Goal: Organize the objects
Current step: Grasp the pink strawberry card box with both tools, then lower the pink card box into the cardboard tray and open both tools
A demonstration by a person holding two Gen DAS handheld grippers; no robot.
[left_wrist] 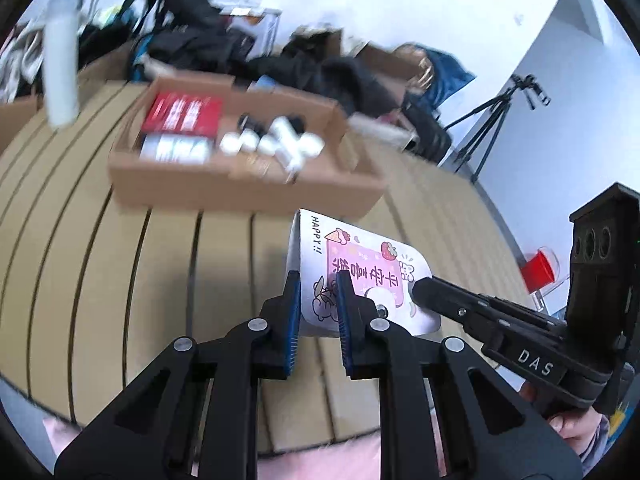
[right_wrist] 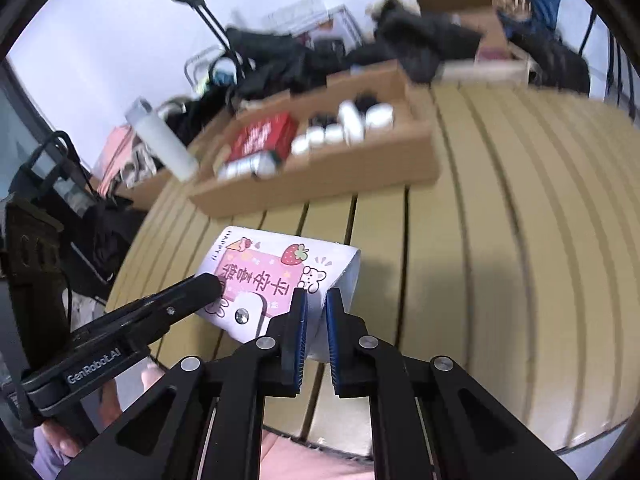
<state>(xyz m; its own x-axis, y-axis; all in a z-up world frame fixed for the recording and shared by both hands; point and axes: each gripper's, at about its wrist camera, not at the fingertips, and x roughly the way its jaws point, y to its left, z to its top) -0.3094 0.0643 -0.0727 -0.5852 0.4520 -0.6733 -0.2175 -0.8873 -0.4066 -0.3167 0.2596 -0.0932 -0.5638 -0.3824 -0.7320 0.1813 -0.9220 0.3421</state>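
Both claws grip one white card case (left_wrist: 356, 276) printed with a pink label, a strawberry and "HAPPY!!", held just above the slatted tan table (left_wrist: 120, 280). The left claw (left_wrist: 318, 304) is narrowed onto the case's near left edge, blue pads pressing both faces; the right claw (right_wrist: 316, 320) is likewise closed on the near right edge. Farther back on the table sits an open cardboard box (left_wrist: 248, 194) containing a red packet (left_wrist: 182, 114) and several small white bottles (left_wrist: 272, 144). A white cylindrical bottle (left_wrist: 60, 68) stands at far left. Dark clothing (left_wrist: 304, 68) lies piled behind.
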